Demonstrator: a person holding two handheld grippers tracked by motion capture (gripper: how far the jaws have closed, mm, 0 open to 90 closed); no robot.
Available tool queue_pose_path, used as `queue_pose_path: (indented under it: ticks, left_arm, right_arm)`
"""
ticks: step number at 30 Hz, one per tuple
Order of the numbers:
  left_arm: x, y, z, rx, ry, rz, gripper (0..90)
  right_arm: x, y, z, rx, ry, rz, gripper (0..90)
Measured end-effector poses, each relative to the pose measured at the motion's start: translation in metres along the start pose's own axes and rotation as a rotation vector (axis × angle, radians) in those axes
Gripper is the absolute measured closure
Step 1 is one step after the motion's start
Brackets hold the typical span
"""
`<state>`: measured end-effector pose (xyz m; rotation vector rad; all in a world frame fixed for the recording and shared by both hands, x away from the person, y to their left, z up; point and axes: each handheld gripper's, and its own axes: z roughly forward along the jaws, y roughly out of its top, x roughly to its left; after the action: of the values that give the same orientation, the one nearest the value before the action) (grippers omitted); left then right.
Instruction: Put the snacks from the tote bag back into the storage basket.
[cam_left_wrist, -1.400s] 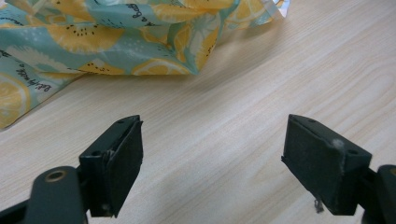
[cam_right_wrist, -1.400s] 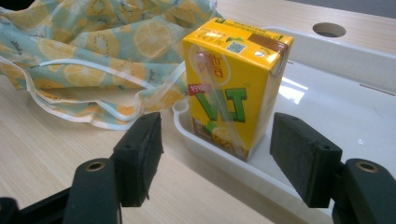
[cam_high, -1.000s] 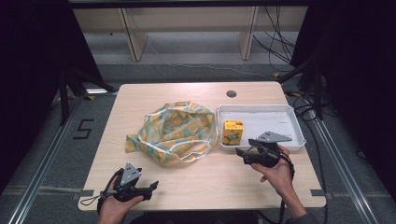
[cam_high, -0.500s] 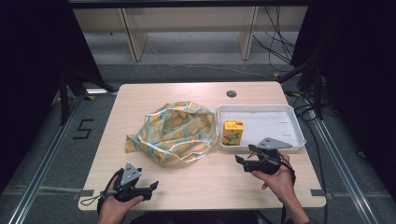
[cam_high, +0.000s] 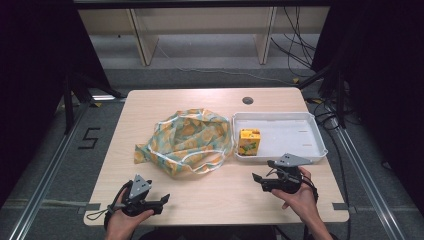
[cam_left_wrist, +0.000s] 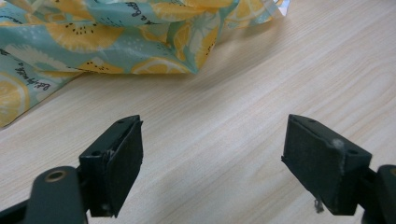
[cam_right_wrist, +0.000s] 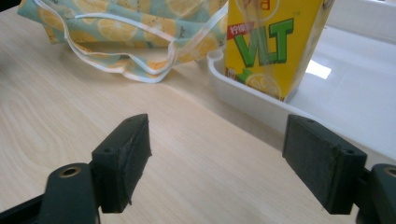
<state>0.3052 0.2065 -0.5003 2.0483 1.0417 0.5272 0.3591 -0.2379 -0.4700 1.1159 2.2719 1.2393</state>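
Carton (cam_high: 249, 141) upright in tray (cam_high: 300, 150), long axis vertical

On the bench (cam_high: 210, 200): 1 lemon-print cloth bag (cam_high: 187, 137), 1 white tray (cam_high: 305, 150), 1 yellow drink carton (cam_high: 249, 142) in it, 2 hand-held grippers w/ 2 jaws each.

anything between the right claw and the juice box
Bare table, then the white tray's rim, before the juice box in the right gripper view; right claw open.
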Motion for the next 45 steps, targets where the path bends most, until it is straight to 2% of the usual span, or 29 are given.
queue_pose_path:
  ticks: [1, 2, 3, 4, 5, 6, 7, 8, 9, 11, 13, 14, 15, 16, 17, 21, 23, 24, 26, 27, 29, 30, 31, 32, 33, 37, 38, 40, 45]
  left_arm:
    - [0.000, 0.000, 0.000, 0.000, 0.001, 0.001, 19.7]
    - [0.000, 0.000, 0.000, 0.000, 0.000, 0.001, 19.7]
    - [-0.001, 0.000, 0.000, 0.000, -0.001, -0.022, 19.7]
    - [-0.001, 0.000, 0.000, 0.003, 0.002, -0.016, 19.7]
    - [-0.001, 0.000, 0.000, 0.002, 0.002, -0.018, 19.7]
    - [-0.001, 0.000, 0.000, 0.002, 0.002, -0.014, 19.7]
    - [0.000, 0.000, 0.000, 0.000, 0.001, 0.003, 19.8]
    - [0.000, 0.000, 0.000, 0.000, 0.001, 0.003, 19.7]
    - [0.000, 0.000, 0.000, 0.001, -0.003, 0.000, 19.7]
    - [0.000, 0.000, 0.000, 0.001, -0.002, -0.001, 19.7]
    - [0.000, 0.000, 0.000, -0.001, -0.003, -0.001, 19.7]
    - [0.001, 0.000, 0.000, 0.011, -0.004, 0.012, 19.7]
    - [0.001, 0.000, 0.000, 0.011, -0.004, 0.012, 19.7]
    - [0.000, 0.000, 0.000, 0.009, -0.003, 0.011, 19.7]
    - [0.000, 0.000, 0.000, 0.011, -0.003, 0.013, 19.7]
    - [0.000, 0.000, 0.000, 0.009, -0.003, 0.012, 19.7]
    - [0.002, 0.000, -0.002, 0.030, -0.003, 0.037, 19.7]
    - [0.001, 0.000, -0.001, 0.022, -0.003, 0.028, 19.7]
    - [0.002, 0.000, -0.002, 0.032, -0.003, 0.040, 19.7]
    - [0.001, 0.000, -0.001, 0.029, -0.003, 0.035, 19.7]
    - [0.002, 0.000, -0.001, 0.029, -0.004, 0.040, 19.7]
    - [0.002, 0.000, -0.001, 0.033, -0.006, 0.039, 19.7]
    - [0.002, 0.000, -0.001, 0.030, -0.004, 0.041, 19.7]
    - [0.002, 0.000, -0.001, 0.030, -0.004, 0.036, 19.7]
    - [0.002, 0.000, -0.001, 0.031, -0.003, 0.039, 19.7]
    - [0.002, 0.000, -0.001, 0.034, -0.006, 0.040, 19.7]
    - [0.002, 0.000, -0.001, 0.033, -0.006, 0.044, 19.7]
    - [0.002, 0.000, -0.001, 0.042, -0.005, 0.045, 19.7]
    - [0.003, 0.000, -0.001, 0.039, -0.005, 0.046, 19.7]
  right_arm:
    - [0.003, -0.002, 0.000, 0.001, 0.005, 0.025, 23.7]
    - [0.001, -0.002, 0.000, -0.003, 0.007, 0.002, 23.6]
    - [0.002, -0.004, -0.001, 0.002, 0.006, 0.001, 23.4]
    - [0.002, -0.004, -0.001, 0.003, 0.007, 0.000, 23.2]
    - [0.005, -0.006, -0.002, 0.013, -0.003, 0.025, 22.8]
    - [0.002, -0.007, -0.003, 0.013, 0.007, -0.001, 22.6]
    - [0.003, -0.008, -0.002, 0.007, 0.011, 0.002, 22.5]
    - [0.006, -0.009, -0.004, 0.023, 0.011, 0.029, 22.2]
    - [0.005, -0.011, -0.003, 0.015, 0.012, 0.007, 21.9]
    - [0.006, -0.013, -0.004, 0.025, 0.009, 0.001, 21.5]
    - [0.009, -0.016, -0.005, 0.027, 0.005, 0.017, 20.9]
    - [0.008, -0.017, -0.005, 0.035, 0.007, -0.002, 20.7]
    - [0.010, -0.019, -0.005, 0.037, 0.006, 0.014, 20.5]
    - [0.009, -0.020, -0.005, 0.045, 0.004, -0.004, 20.3]
    - [0.012, -0.021, -0.006, 0.058, 0.006, 0.020, 20.2]
    - [0.012, -0.026, -0.007, 0.078, 0.009, -0.015, 19.6]
    - [0.014, -0.028, -0.008, 0.081, -0.002, -0.018, 19.5]
    - [0.013, -0.029, -0.008, 0.083, 0.017, -0.022, 19.3]
    - [0.015, -0.030, -0.009, 0.095, 0.014, -0.017, 19.2]
    - [0.016, -0.032, -0.009, 0.083, -0.006, -0.016, 19.1]
    - [0.017, -0.034, -0.010, 0.090, 0.010, -0.027, 18.5]
    - [0.017, -0.035, -0.010, 0.088, -0.001, -0.053, 18.3]
    - [0.019, -0.036, -0.011, 0.102, -0.003, -0.031, 18.3]
    - [0.018, -0.037, -0.011, 0.090, -0.009, -0.053, 18.1]
    - [0.019, -0.038, -0.012, 0.099, -0.003, -0.055, 17.9]
    - [0.020, -0.040, -0.013, 0.105, -0.009, -0.045, 17.7]
    - [0.018, -0.040, -0.013, 0.104, -0.008, -0.059, 17.7]
    - [0.020, -0.041, -0.015, 0.126, -0.006, -0.034, 17.7]
    - [0.019, -0.041, -0.015, 0.120, -0.008, -0.045, 17.7]
